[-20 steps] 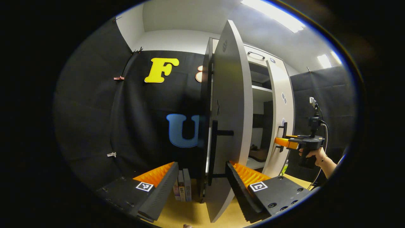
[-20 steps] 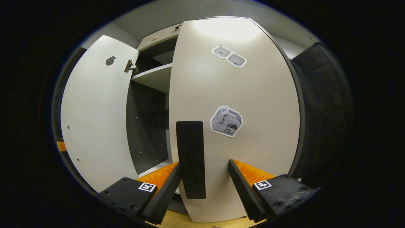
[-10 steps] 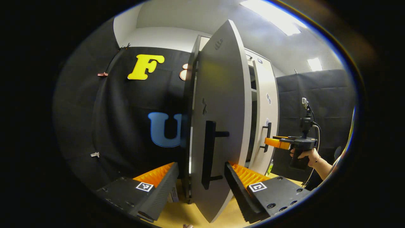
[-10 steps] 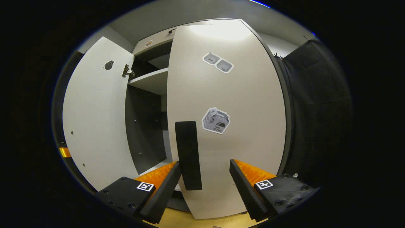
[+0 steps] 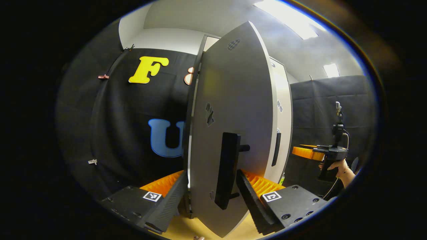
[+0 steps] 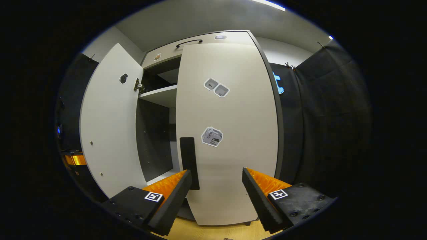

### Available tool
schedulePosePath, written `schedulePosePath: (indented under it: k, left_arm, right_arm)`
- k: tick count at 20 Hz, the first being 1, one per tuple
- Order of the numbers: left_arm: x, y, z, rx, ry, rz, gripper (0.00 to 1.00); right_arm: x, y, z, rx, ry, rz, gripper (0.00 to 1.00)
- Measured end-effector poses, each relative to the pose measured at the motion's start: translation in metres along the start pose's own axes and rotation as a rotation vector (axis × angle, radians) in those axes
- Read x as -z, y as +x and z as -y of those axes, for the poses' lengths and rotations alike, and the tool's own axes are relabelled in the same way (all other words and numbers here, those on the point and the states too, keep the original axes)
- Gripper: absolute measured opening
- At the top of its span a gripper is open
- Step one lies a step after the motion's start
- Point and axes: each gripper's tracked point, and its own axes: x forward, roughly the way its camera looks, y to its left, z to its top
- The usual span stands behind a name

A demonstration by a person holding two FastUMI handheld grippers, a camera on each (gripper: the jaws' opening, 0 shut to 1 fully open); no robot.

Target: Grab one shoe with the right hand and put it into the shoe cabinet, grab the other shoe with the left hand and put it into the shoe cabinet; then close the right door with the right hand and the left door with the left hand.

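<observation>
The shoe cabinet's left door [image 5: 233, 110] stands partly open, close in front of my left gripper [image 5: 211, 174]. That gripper is open, and the door's black bar handle [image 5: 228, 170] sits between its fingers. Beyond it the right door [image 5: 283, 110] looks flush with the cabinet. My right gripper [image 6: 217, 172] is open and hangs a little back from the right door [image 6: 230, 133], near its black handle [image 6: 189, 161]. The left door [image 6: 110, 123] still leaves a gap onto a shelf [image 6: 158, 95]. A hand holds the right gripper [image 5: 312, 151] at the far right of the left gripper view.
Black cloth walls close in on both sides of the cabinet. A light wooden floor [image 6: 213, 230] runs under the doors. Above the doors there is a top compartment with a black handle [image 6: 189, 41]. A small green bottle [image 5: 282, 180] stands by the cabinet's foot.
The right door has swung shut and my right gripper has drawn back from it. The left door has swung further toward the cabinet along with my left gripper.
</observation>
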Motion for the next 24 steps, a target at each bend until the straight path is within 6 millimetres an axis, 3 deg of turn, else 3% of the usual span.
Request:
schedulePosePath:
  k: [6,14,18,24]
  left_arm:
    - [0.006,0.034,0.039,0.081,0.020,-0.012,0.93]
    - [0.013,0.103,0.088,0.111,0.077,-0.001,0.98]
    - [0.016,0.136,0.095,0.114,0.010,-0.002,0.96]
    - [0.013,0.160,0.107,0.050,0.038,0.002,0.97]
  right_arm:
    - [0.006,-0.011,0.025,0.023,0.001,-0.030,1.00]
    - [0.002,-0.032,0.084,0.126,0.014,-0.037,0.99]
    - [0.002,-0.044,0.105,0.157,0.020,-0.043,0.98]
    - [0.002,-0.057,0.120,0.157,0.008,-0.050,0.98]
